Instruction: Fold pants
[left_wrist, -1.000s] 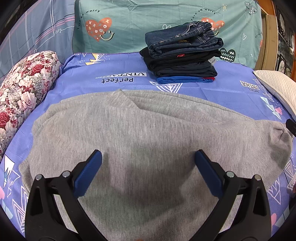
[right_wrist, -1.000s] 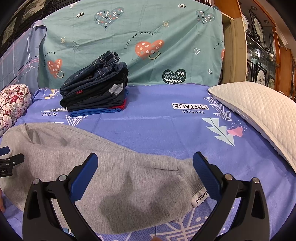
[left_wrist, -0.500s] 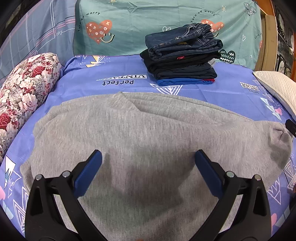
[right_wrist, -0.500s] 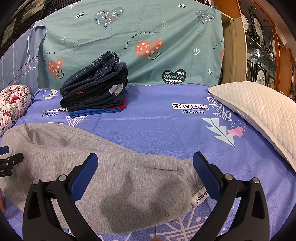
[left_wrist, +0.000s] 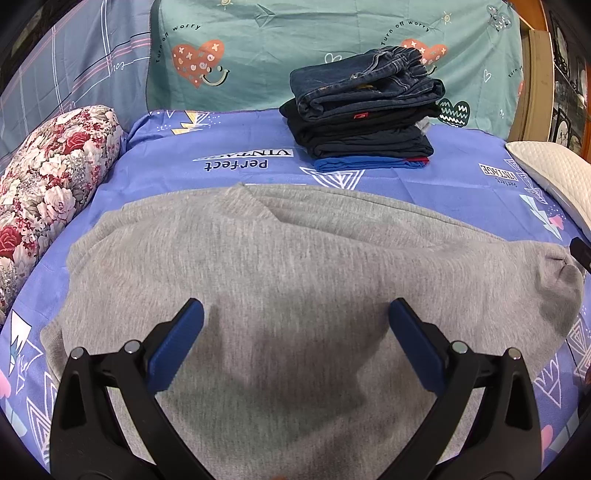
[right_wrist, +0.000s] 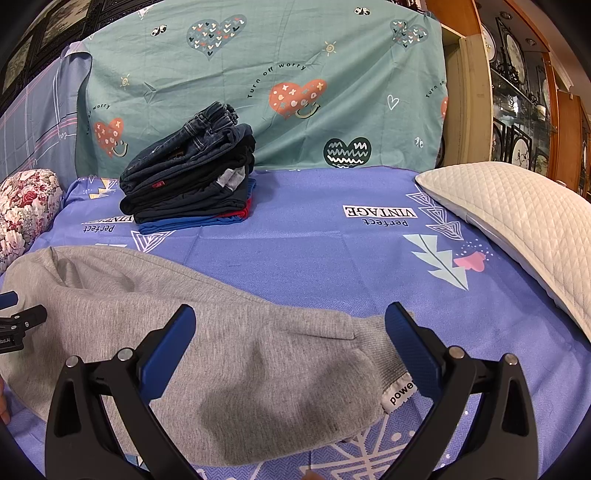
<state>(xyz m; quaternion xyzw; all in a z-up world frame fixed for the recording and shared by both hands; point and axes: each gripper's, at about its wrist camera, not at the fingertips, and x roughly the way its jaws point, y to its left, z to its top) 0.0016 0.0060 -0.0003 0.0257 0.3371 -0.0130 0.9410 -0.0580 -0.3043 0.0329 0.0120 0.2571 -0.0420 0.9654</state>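
Grey sweatpants (left_wrist: 295, 266) lie flat across the blue bedsheet (left_wrist: 240, 166), one leg laid on the other, waist end at the left. The cuffed leg ends (right_wrist: 373, 354) with a white label lie at the right. My left gripper (left_wrist: 295, 317) is open and empty, hovering above the middle of the pants. My right gripper (right_wrist: 290, 321) is open and empty, just above the cuff end, with the cuff between its blue pads (right_wrist: 410, 347). The left gripper's tip (right_wrist: 22, 317) shows at the left edge of the right wrist view.
A stack of folded jeans and dark pants (left_wrist: 365, 118) sits at the back of the bed, also in the right wrist view (right_wrist: 192, 184). A floral bolster (left_wrist: 48, 177) lies along the left side. A white quilted pillow (right_wrist: 517, 221) lies at the right. A teal sheet (right_wrist: 258, 81) hangs behind.
The left wrist view has shifted slightly, so the stack and pants sit a little lower and to the right. Both grippers stay open; the pants have not moved.
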